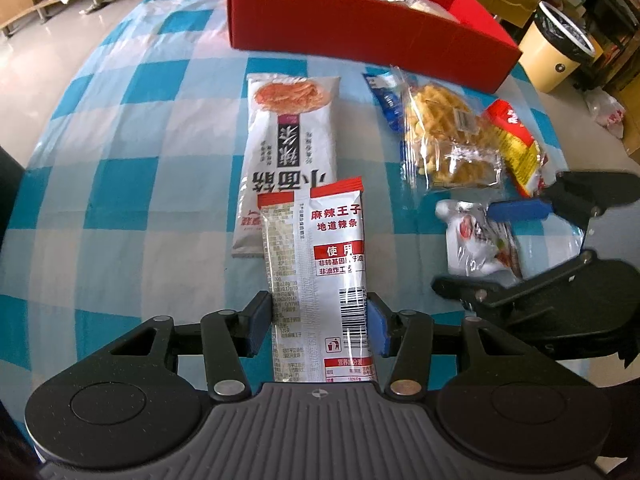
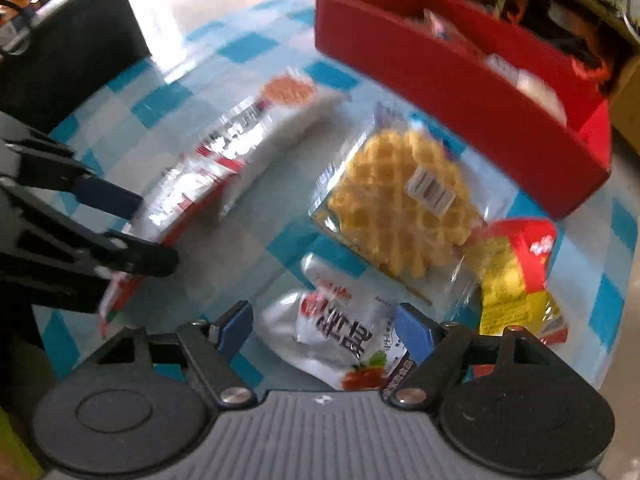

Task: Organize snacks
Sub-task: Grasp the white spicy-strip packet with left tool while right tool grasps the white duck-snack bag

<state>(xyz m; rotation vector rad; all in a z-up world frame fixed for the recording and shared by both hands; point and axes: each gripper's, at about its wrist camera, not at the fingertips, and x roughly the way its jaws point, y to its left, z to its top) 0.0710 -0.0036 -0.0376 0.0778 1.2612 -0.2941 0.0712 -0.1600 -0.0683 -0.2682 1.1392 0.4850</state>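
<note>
- Holding a long white-and-red plastic spicy-strip packet [image 1: 320,280] upright between the blue pads of my left gripper [image 1: 320,322], both pads pressed on its sides.
- My right gripper [image 2: 324,332] has its jaws apart around a crumpled white snack pouch with red print [image 2: 340,340]; the pads are not pressing on it, so nothing is held there.
- The red cardboard box [image 1: 360,28], already carrying a few packets, sits at twelve o'clock in my left view, on the far edge of the blue-and-white checked cloth [image 1: 120,160].
- Loose on the cloth: a large white noodle-snack bag [image 1: 288,140] at twelve o'clock just past my held packet, a clear-wrapped golden waffle [image 2: 396,204] at one o'clock from my right fingers, and a red-and-yellow packet [image 2: 516,276] at three o'clock.
- Step in hand, as I judge it: one packet lifted, the second pick being lined up.
- Next, my right fingers need to close squarely on the pouch; then both packets go to the box.
</note>
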